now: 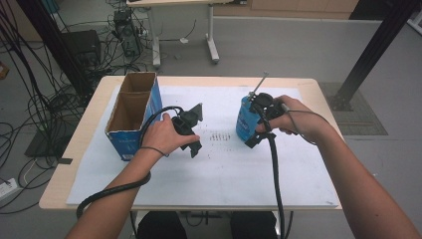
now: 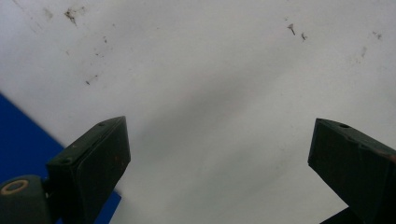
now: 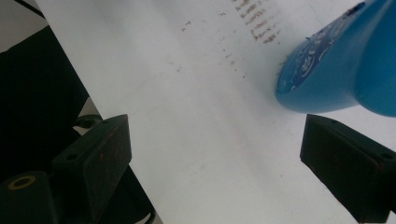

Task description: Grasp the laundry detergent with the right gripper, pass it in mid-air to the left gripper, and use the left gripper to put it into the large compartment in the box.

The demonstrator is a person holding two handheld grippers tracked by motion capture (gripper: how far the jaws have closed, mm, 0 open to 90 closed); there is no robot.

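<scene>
Overhead, a glossy blue bottle [image 1: 245,119] stands on white paper [image 1: 224,164] beside right gripper [image 1: 259,130]; cardboard box [image 1: 133,112] near left gripper [image 1: 196,130]. Left gripper view — jaws spread over smudged paper. Right gripper view — jaws apart, rounded bottle just beyond.

I am looking into what reads as a robotics lab or test room, not a home. My landmark is the light wooden table [image 1: 308,84] covered with a white sheet [image 1: 224,174] that carries faint printed marks. Left of the table, black cables [image 1: 30,99] hang in loose tangles over a bare grey floor [image 1: 298,45], beside a dark equipment box [image 1: 82,45]. Beyond the table stands a second desk on white metal legs [image 1: 213,47], with more wiring at its foot. Right of the table, a black slanted frame beam [image 1: 373,50] is bolted to the floor.
</scene>
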